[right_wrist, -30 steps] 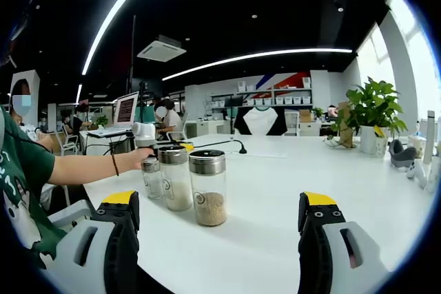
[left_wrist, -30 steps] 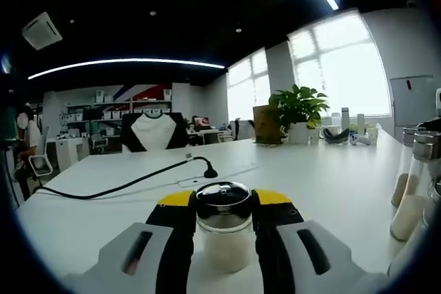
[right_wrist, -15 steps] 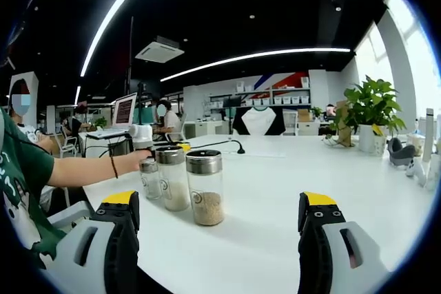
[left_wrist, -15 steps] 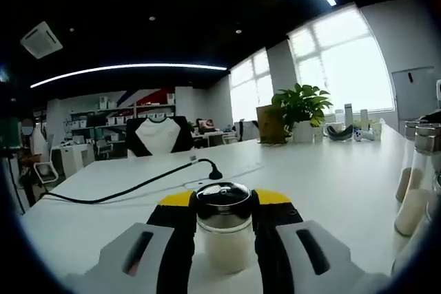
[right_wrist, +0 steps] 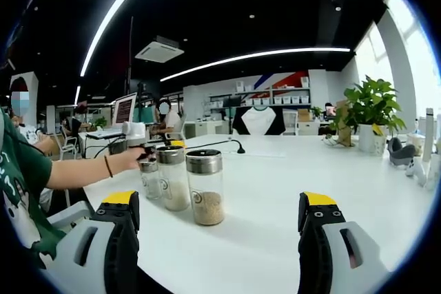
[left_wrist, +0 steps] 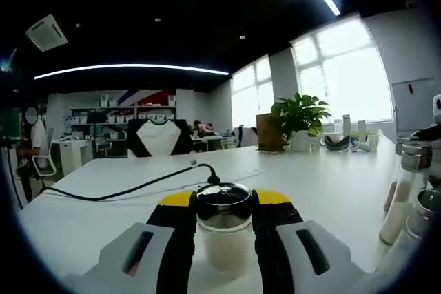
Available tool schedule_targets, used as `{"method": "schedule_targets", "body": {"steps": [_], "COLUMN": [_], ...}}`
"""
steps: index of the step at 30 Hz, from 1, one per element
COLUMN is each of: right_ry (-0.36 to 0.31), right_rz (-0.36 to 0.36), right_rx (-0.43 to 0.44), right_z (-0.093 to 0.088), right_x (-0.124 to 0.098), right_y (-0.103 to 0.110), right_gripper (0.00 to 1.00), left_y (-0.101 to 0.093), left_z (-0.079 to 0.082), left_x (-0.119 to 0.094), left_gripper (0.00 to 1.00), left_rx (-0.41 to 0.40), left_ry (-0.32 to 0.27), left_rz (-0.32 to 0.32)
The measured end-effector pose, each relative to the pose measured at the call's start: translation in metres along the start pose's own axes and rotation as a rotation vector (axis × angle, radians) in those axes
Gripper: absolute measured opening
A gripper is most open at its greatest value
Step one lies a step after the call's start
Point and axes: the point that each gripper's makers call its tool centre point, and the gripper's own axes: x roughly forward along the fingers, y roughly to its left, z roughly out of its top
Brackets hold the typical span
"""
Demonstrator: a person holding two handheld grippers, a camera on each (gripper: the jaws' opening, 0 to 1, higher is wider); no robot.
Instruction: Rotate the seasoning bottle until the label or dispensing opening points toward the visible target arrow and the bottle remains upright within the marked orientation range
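**Bottle gripped, turn toward the arrow not yet confirmed**

The seasoning bottle stands upright on the white bench, low in the middle of the left gripper view. It has a shiny metal cap and pale, white content. The left tongs are closed on it: the two black jaws with yellow tips press its glass sides at 9 and 3 o'clock of the bottle. No label and no dispensing opening can be read on it, and no target arrow or marked range shows on the bench, so I cannot tell how much of the rotation is done. My judgement is that the grasp is finished and the turning itself is in hand or still to come; what remains is to check the direction, then release with the bottle upright.

At 3 o'clock of this view, near the edge, more glass bottles stand close together.

In the right gripper view, the right tongs are wide open and hold nothing. At 10 o'clock from them a row of three bottles stands, and a person's hand reaches to the far end of this row. A black cable lies across the bench farther back, and a potted plant stands at the far side.
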Motion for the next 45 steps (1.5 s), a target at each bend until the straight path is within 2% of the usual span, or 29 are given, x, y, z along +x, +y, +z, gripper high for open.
{"method": "schedule_targets", "body": {"steps": [9,19,37,45], "right_ry": [0.0,0.003,0.004,0.004], "right_rz": [-0.002,0.004,0.006,0.009], "right_rx": [-0.002,-0.006,-0.008,-0.012], "right_z": [0.001,0.0,0.001,0.001], "right_x": [0.0,0.002,0.002,0.002], "right_y": [0.0,0.002,0.003,0.005], "right_gripper": [0.98,0.98,0.98,0.98], "left_y": [-0.002,-0.011,-0.036,-0.049], "left_z": [0.008,0.015,0.021,0.025], "left_x": [-0.019,-0.046,-0.101,-0.124], "left_gripper": [0.32,0.32,0.32,0.32], "left_rx": [0.005,0.007,-0.017,0.001], "left_ry": [-0.002,-0.031,-0.06,-0.072], "left_rz": [-0.014,-0.044,-0.079,-0.106]}}
